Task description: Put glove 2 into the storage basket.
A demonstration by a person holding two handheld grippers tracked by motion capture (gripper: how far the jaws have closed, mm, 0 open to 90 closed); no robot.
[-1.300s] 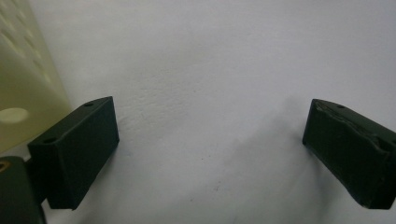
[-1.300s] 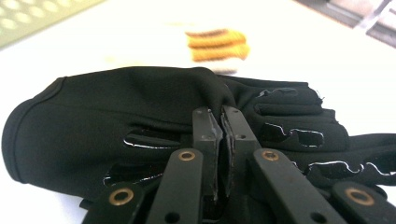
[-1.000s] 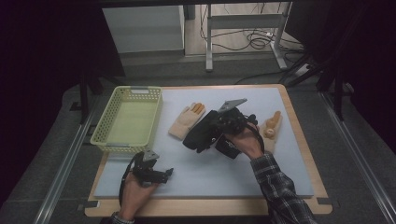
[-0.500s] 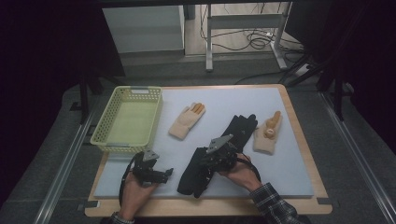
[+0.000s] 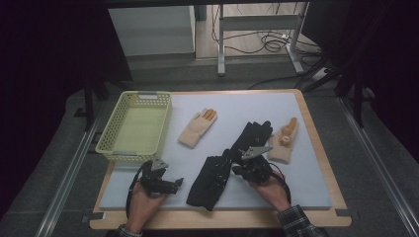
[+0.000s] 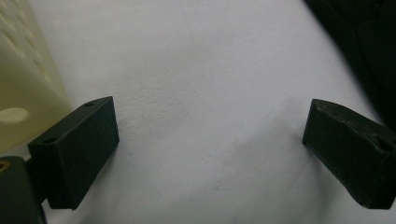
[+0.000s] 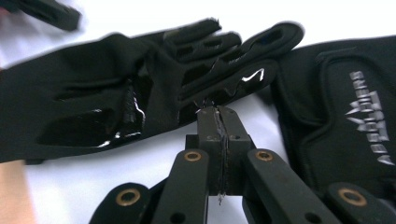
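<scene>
Near the front edge of the pale blue mat [image 5: 306, 163] that covers the wooden table, the person's right hand [image 5: 271, 190] reaches in from the bottom and holds the right gripper [image 5: 236, 165] pointing toward the left edge, low over the mat. Its jaws are pressed together with no gap, pinching the edge of a black fabric glove [image 5: 210, 180] with glossy patches; in the right gripper view that glove [image 7: 140, 84] stretches leftward from the closed jaw tips, fingers spread just above them. A second black glove [image 5: 254, 134] with pale lettering [image 7: 369, 112] lies just behind and to the right, its cuff near the held one. The left hand [image 5: 143, 202] rests by the front left corner, its left gripper [image 5: 175, 183] aimed rightward; the left gripper [image 6: 210, 154] view shows both jaws spread wide over bare mat, holding nothing, the held glove's dark edge beyond the right jaw. A pale yellow-green plastic mesh basket [image 5: 111, 143] sits along the left edge. Two cream knitted gloves with orange fingertips lie farther back, one [image 5: 196, 128] mid-mat, the other [image 5: 284, 143] toward the right edge.
</scene>
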